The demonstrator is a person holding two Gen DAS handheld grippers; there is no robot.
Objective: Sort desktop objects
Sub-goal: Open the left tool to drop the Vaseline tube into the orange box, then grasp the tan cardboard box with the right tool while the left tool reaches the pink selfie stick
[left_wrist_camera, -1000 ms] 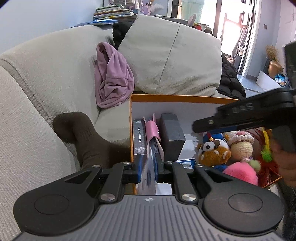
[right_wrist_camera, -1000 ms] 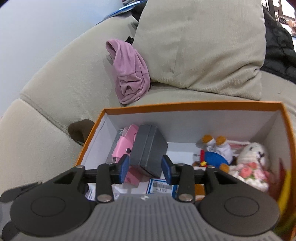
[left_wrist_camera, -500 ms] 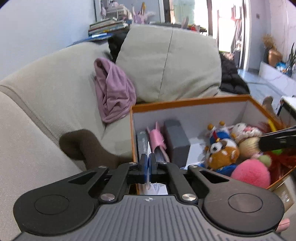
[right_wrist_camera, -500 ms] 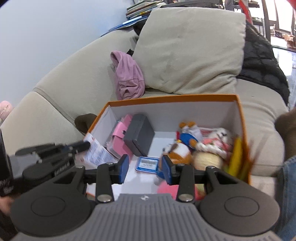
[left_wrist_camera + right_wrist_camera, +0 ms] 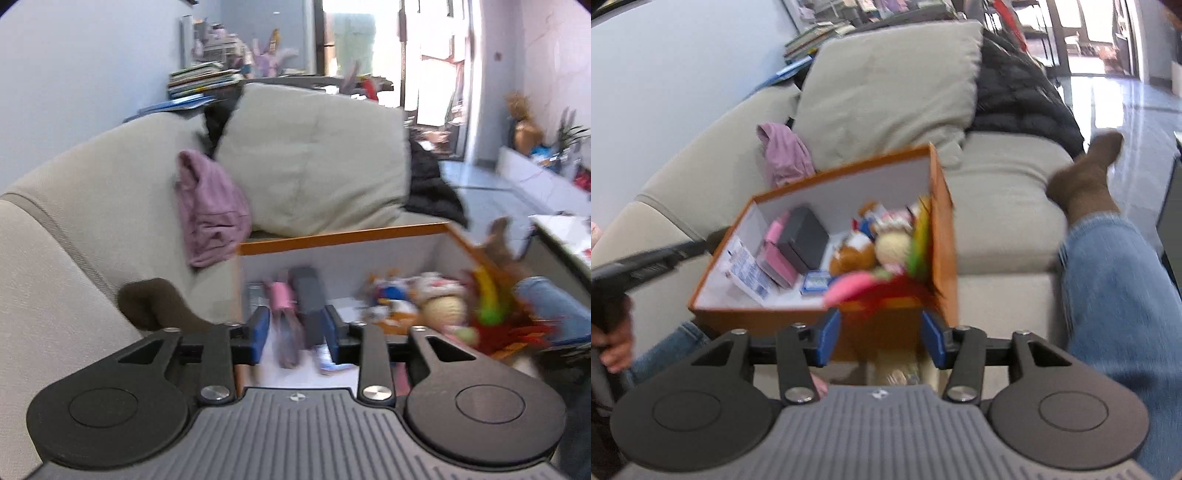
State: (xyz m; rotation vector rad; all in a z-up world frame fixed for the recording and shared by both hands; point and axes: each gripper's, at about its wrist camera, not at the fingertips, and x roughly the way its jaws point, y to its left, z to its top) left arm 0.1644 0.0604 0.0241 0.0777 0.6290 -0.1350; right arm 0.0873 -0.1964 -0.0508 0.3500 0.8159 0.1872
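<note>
the left gripper (image 5: pixel 294 334) hangs over the orange box's (image 5: pixel 816 317) left end, jaws opening, empty, above upright cases. the right gripper (image 5: pixel 881 341), also opening and empty, sits at the box's near right corner, nearer the plush toys (image 5: pixel 871 245).

left gripper (image 5: pixel 295 334) jaws opening, right gripper (image 5: pixel 882 341) likewise

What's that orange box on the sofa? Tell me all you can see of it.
The orange box is an open, lidless box that looks like cardboard, orange outside and white inside. It sits on the beige sofa, in front of a big cushion. Its left part holds a dark grey case, pink items and a printed sheet lying by the wall; the right part is crowded with soft toys and bright feathers. Neither claw touches it.
</note>
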